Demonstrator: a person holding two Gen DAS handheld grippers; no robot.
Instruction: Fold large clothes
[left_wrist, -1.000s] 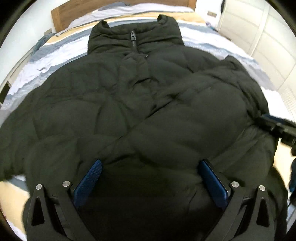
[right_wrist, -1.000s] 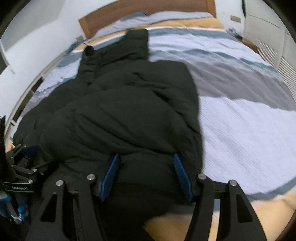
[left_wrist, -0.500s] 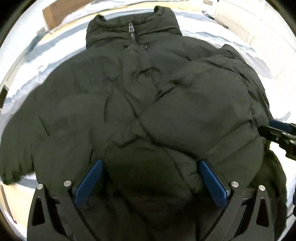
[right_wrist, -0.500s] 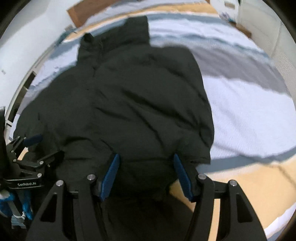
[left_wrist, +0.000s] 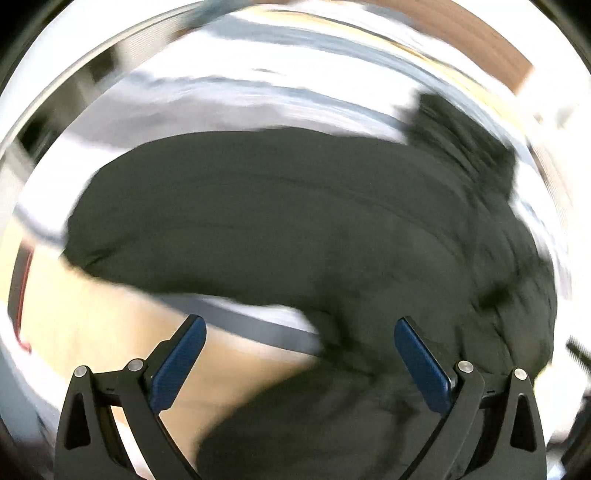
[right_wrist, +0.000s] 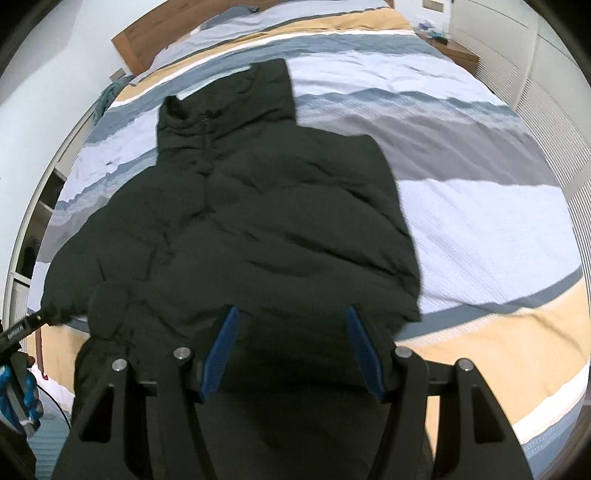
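Jacket (right_wrist: 236, 236), dark green and puffy, is lying spread across the striped bedspread (right_wrist: 480, 206), its stand-up collar (right_wrist: 221, 107) pointing toward the wooden headboard (right_wrist: 155, 26) and one side folded in over the body. The right gripper (right_wrist: 291, 350) is hovering above the hem with its blue pads (right_wrist: 221, 354) standing about halfway apart; nothing is sitting between them and they are not pressing on the fabric. The left gripper (left_wrist: 299, 363) is showing its jaws spread wide in a heavily smeared wrist view, with the jacket's dark mass (left_wrist: 295, 221) filling the frame ahead of it. Its right pad (left_wrist: 421, 365) is overlapping dark cloth in the picture, but whether it is touching cannot be told, and nothing is clamped. In the right wrist view that gripper's tip is sitting at the jacket's left edge, near a cuff (right_wrist: 55, 306). White cabinet doors (right_wrist: 535, 74) are lining the wall beside the bed, and a small wooden nightstand (right_wrist: 454, 51) is standing by the headboard.
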